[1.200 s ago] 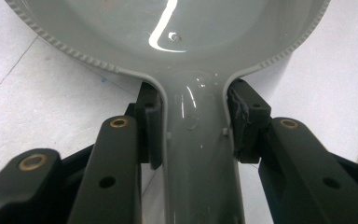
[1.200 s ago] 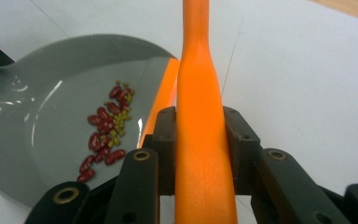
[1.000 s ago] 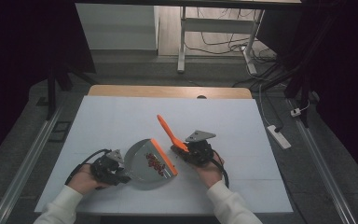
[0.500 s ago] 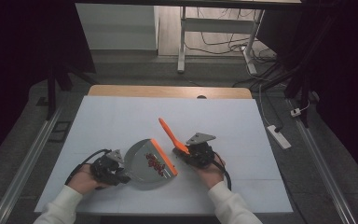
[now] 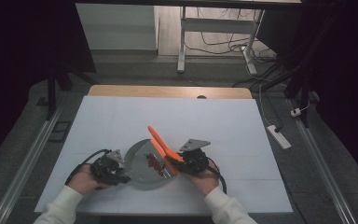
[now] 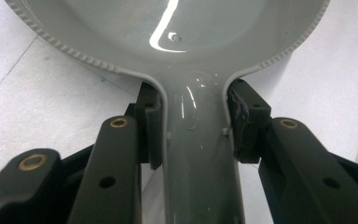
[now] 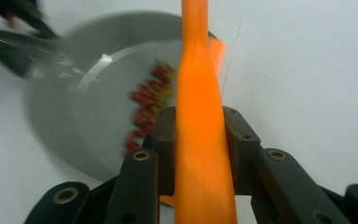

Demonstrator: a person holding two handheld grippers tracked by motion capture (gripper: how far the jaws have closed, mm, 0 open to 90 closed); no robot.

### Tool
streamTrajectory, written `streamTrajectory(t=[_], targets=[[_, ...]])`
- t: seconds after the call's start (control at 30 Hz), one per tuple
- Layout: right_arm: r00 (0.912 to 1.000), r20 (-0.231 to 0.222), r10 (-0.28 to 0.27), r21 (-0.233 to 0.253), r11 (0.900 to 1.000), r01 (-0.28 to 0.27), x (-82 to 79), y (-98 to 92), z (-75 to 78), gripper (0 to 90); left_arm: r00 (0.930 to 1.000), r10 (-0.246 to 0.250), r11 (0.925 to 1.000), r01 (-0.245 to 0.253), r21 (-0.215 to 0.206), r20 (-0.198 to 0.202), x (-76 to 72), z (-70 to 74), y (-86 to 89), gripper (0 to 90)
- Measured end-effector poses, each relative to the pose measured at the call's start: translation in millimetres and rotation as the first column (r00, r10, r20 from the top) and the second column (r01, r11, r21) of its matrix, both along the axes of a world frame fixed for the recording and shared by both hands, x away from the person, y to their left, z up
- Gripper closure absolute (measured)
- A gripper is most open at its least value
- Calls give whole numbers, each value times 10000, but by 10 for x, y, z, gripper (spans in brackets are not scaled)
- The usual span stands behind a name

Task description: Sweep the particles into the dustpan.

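A white surface (image 5: 214, 121) with a wooden far edge carries a grey dustpan (image 5: 144, 168), apparently resting near its front edge.

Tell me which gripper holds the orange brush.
The right gripper, shut on the orange brush handle; the left gripper clamps the grey dustpan handle instead.

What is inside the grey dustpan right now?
A small heap of red bits lies inside the grey dustpan, next to the orange brush at its open edge. Whatever sits under the brush head is covered.
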State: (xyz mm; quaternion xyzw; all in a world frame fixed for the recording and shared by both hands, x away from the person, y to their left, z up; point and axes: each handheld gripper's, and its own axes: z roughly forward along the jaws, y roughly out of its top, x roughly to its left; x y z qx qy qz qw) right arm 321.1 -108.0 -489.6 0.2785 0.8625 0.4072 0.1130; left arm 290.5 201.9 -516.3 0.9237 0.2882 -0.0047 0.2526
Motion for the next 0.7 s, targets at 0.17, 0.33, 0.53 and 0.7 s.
streamTrajectory(t=[0.17, 0.33, 0.53, 0.7], targets=[[9987, 258, 441, 756, 9961, -459, -50, 14, 120, 703, 10000, 16, 10000, -17, -59, -32, -1, -3, 0, 619], [9975, 504, -501, 891, 9950, 454, 36, -180, 204, 702, 10000, 30, 10000, -30, -30, -19, -3, -3, -3, 619], [9920, 439, -1181, 563, 9917, 1155, 138, -359, 158, 702, 10000, 43, 10000, -43, -38, 13, -4, -4, 1, 619], [9885, 412, -1458, 612, 9878, 1432, 178, -466, 151, 702, 9998, 159, 9995, -155, -271, 147, -12, -6, 14, 621]])
